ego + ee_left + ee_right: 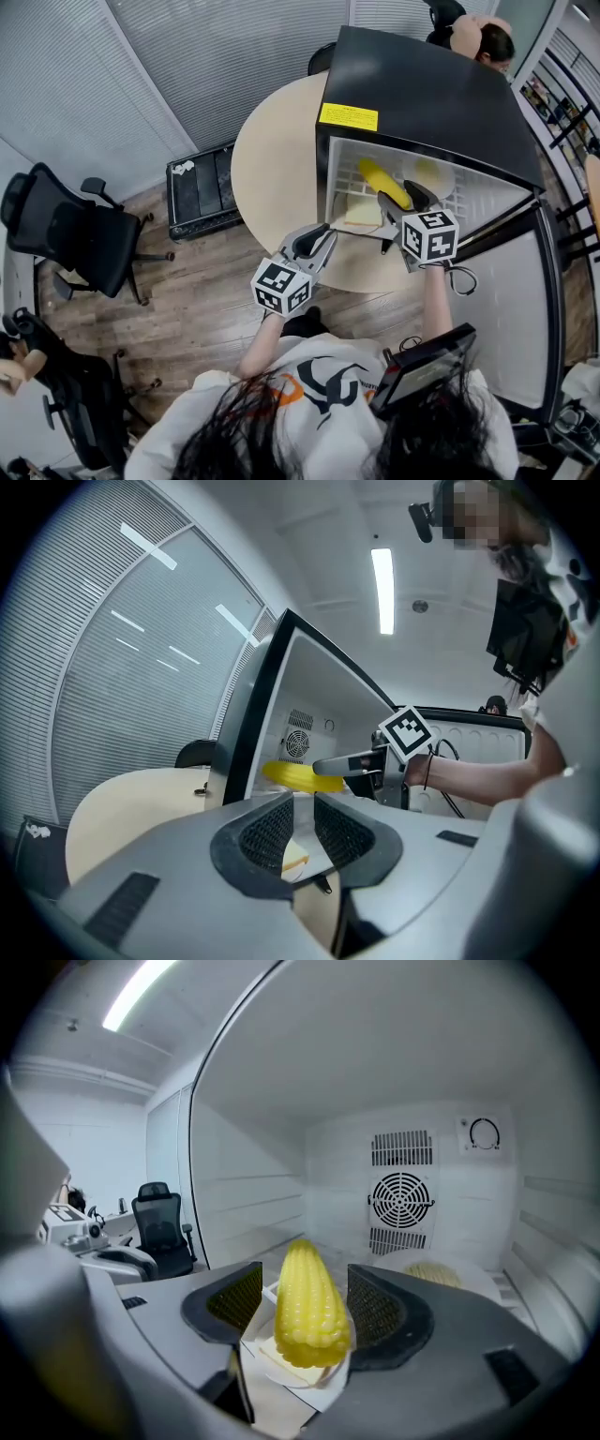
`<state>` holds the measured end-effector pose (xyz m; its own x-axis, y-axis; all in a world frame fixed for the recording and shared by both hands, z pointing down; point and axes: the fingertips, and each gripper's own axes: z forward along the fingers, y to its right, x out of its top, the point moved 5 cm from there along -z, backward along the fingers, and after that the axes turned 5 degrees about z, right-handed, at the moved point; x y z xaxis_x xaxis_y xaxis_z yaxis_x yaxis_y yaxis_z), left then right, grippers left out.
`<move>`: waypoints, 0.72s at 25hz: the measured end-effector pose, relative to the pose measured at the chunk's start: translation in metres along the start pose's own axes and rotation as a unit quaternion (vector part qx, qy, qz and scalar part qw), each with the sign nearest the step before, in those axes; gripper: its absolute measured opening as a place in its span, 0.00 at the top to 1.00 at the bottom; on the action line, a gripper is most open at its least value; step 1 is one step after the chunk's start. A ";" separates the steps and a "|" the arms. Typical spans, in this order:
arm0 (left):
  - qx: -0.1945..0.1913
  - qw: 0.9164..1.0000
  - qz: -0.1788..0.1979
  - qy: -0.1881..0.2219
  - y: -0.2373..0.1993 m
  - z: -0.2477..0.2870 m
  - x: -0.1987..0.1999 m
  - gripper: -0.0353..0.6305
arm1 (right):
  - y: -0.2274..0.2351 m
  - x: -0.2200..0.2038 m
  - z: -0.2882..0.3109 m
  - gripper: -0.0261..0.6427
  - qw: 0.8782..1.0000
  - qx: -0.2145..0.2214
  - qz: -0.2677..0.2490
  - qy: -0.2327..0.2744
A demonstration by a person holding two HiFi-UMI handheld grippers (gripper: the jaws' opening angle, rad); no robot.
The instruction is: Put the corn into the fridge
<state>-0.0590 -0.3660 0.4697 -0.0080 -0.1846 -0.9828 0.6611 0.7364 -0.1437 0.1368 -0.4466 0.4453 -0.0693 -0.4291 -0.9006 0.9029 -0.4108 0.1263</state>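
My right gripper (302,1309) stands open inside the fridge (422,1138), near its front edge. The corn (306,1297) lies between the jaws, seemingly brushing the right jaw and clear of the left. My left gripper (302,834) waits outside, open and empty.

Fridge (441,94) sits on the right half of the round table (272,159), door (511,309) swung open to the person's right; office chair (75,234) and low crate (202,192) are on the floor left of the table. Inside, near the front, corn (307,1316) lies over a plate (272,1354) between the parted jaws of the right gripper (302,1288); second plate (394,1260) behind-right, fan grille (401,1202) on the back wall. Left gripper (317,242) is outside, left of the right one, by the fridge's front-left corner above the table edge.
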 end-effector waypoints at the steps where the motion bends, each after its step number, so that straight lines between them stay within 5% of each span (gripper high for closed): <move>1: 0.000 1.000 0.001 0.000 0.001 0.000 0.000 0.83 | -0.002 0.003 -0.005 0.55 1.000 0.005 0.013 0.009; 9: 0.001 1.000 0.003 0.000 0.018 -0.007 0.002 0.83 | -0.035 0.016 -0.053 0.55 0.996 0.029 0.040 0.074; 18: 0.006 1.000 0.007 -0.006 0.053 -0.014 -0.004 0.83 | -0.051 -0.029 -0.089 0.64 0.990 0.040 0.111 0.083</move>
<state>-0.0343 -0.3170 0.4639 0.0092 -0.1825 -0.9832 0.6699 0.7311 -0.1295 0.1303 -0.3412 0.4283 0.2025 -0.3811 -0.9021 0.8513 -0.3868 0.3545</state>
